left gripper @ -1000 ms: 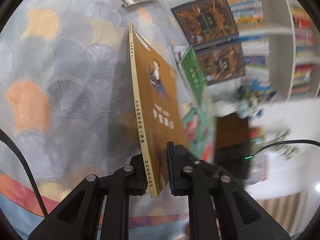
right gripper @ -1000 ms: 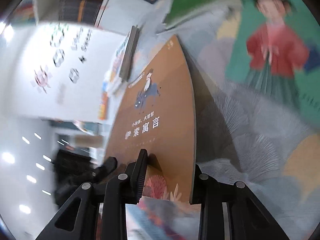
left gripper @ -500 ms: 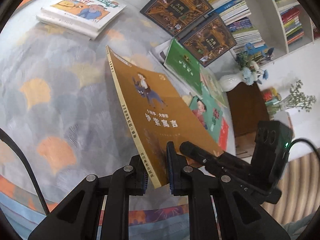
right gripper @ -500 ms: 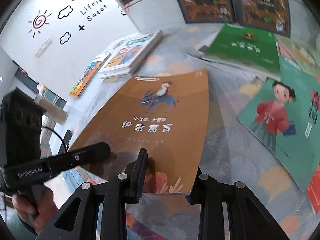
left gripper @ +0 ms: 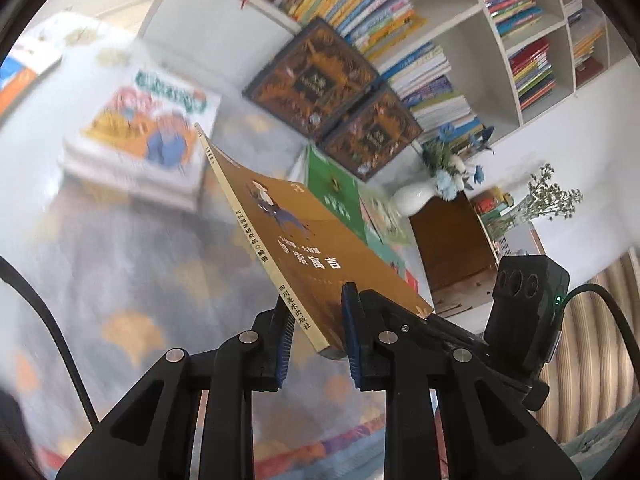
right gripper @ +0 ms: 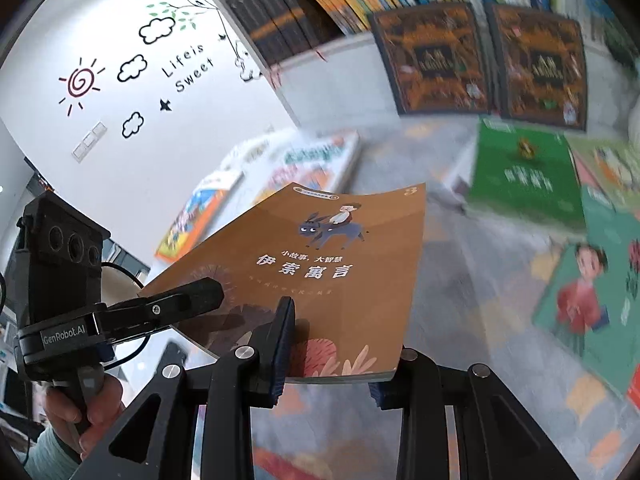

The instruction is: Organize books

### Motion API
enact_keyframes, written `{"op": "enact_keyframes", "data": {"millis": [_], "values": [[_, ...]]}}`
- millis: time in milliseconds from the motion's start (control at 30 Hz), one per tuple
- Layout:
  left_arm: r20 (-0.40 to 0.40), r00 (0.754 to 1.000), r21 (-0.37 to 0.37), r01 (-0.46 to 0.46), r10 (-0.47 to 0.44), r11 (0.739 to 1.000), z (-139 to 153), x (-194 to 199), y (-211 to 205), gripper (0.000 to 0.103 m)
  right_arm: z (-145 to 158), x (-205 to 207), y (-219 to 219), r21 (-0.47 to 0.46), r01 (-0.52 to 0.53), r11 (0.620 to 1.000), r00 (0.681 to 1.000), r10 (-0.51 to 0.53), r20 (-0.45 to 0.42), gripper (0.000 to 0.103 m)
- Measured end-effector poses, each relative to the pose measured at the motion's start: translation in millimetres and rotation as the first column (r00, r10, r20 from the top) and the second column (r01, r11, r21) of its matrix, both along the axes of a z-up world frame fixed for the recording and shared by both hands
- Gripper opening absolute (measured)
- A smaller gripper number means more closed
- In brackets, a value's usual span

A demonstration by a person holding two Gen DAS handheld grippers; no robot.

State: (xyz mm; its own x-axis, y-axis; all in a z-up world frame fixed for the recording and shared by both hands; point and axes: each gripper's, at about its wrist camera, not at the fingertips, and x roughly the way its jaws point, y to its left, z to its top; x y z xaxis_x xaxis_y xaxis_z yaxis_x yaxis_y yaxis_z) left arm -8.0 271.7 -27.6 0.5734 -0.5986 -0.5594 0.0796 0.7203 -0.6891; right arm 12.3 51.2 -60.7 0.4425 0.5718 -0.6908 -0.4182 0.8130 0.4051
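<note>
Above the patterned worktop [left gripper: 120, 280], the right gripper [right gripper: 328, 344] clamps the brown fable book [right gripper: 320, 272] flat, carrying it alone, while the left gripper [left gripper: 316, 340] jaws are opening off its spine.

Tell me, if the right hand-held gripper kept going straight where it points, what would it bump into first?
Probably the green book lying flat beyond the brown book that the right hand-held gripper grips; depth is hard to judge in this blurred view.
</note>
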Motion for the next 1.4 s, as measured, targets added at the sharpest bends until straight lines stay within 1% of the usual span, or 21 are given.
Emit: {"op": "enact_keyframes", "data": {"millis": [67, 133, 200, 233, 300, 333, 433, 567, 733, 833, 933, 1000, 1100, 1133, 1200, 1267, 1333, 1400], "values": [[0.011, 1.000, 0.024, -0.002, 0.002, 1.000, 0, 16, 20, 0.020, 5, 18, 27, -0.011, 0.003, 1.000, 1.000, -0.002, 0.016, 0.031], [0.009, 1.000, 0.041, -0.010, 0.009, 0.999, -4, 30, 37, 0.020, 4, 34, 50, -0.030, 0.005, 1.000, 1.000, -0.004, 0.018, 0.032], [-0.004, 1.000, 0.055, -0.022, 0.022, 0.998, -13, 47, 57, 0.020, -3, 52, 72, -0.044, 0.001, 0.999, 1.000, -0.001, 0.007, 0.032], [-0.011, 1.000, 0.054, -0.029, 0.029, 0.998, -20, 54, 66, 0.020, -11, 65, 87, -0.044, 0.004, 0.999, 1.000, -0.005, -0.020, 0.032], [-0.034, 0.999, 0.060, -0.039, 0.041, 0.997, -33, 70, 82, 0.020, -22, 82, 99, -0.028, 0.025, 0.999, 0.997, -0.026, -0.068, 0.032], [-0.043, 0.998, 0.060, -0.038, 0.040, 0.997, -39, 78, 89, 0.018, -27, 92, 108, -0.020, 0.046, 0.999, 0.995, -0.047, -0.089, 0.033], [-0.070, 0.997, 0.058, -0.032, 0.036, 0.998, -53, 99, 106, 0.018, -31, 108, 125, -0.025, 0.087, 0.996, 0.991, -0.089, -0.096, 0.033], [-0.117, 0.990, 0.013, -0.075, 0.076, 0.997, -70, 125, 129, 0.018, -40, 128, 147, -0.058, 0.086, 0.995, 0.989, -0.092, -0.114, 0.034], [-0.150, 0.982, 0.031, -0.108, 0.111, 0.994, -83, 141, 143, 0.018, -48, 145, 165, -0.073, 0.085, 0.994, 0.987, -0.094, -0.129, 0.034], [-0.163, 0.979, 0.031, -0.118, 0.121, 0.993, -89, 143, 148, 0.018, -55, 150, 171, -0.083, 0.089, 0.993, 0.984, -0.101, -0.150, 0.034], [-0.178, 0.972, 0.050, -0.148, 0.155, 0.988, -93, 138, 155, 0.018, -65, 153, 175, -0.086, 0.084, 0.993, 0.978, -0.099, -0.185, 0.035], [-0.194, 0.964, 0.066, -0.174, 0.184, 0.983, -97, 130, 161, 0.018, -73, 153, 176, -0.099, 0.076, 0.992, 0.973, -0.095, -0.210, 0.039], [-0.199, 0.959, 0.046, -0.197, 0.202, 0.979, -99, 115, 167, 0.018, -79, 152, 169, -0.082, 0.076, 0.994, 0.969, -0.093, -0.228, 0.042], [-0.203, 0.957, 0.048, -0.202, 0.208, 0.978, -99, 113, 168, 0.018, -79, 151, 167, -0.078, 0.077, 0.994, 0.968, -0.093, -0.233, 0.045], [-0.210, 0.951, 0.078, -0.216, 0.227, 0.973, -98, 105, 167, 0.018, -78, 148, 162, -0.062, 0.074, 0.995, 0.965, -0.087, -0.246, 0.055], [-0.210, 0.949, 0.085, -0.221, 0.234, 0.972, -97, 96, 165, 0.018, -77, 141, 154, -0.059, 0.081, 0.995, 0.962, -0.094, -0.255, 0.056], [-0.201, 0.947, 0.092, -0.235, 0.250, 0.968, -93, 89, 163, 0.018, -79, 131, 145, -0.032, 0.083, 0.996, 0.958, -0.089, -0.272, 0.058], [-0.206, 0.942, 0.096, -0.250, 0.265, 0.963, -91, 83, 160, 0.018, -85, 121, 138, -0.011, 0.071, 0.997, 0.948, -0.071, -0.310, 0.059]]}}
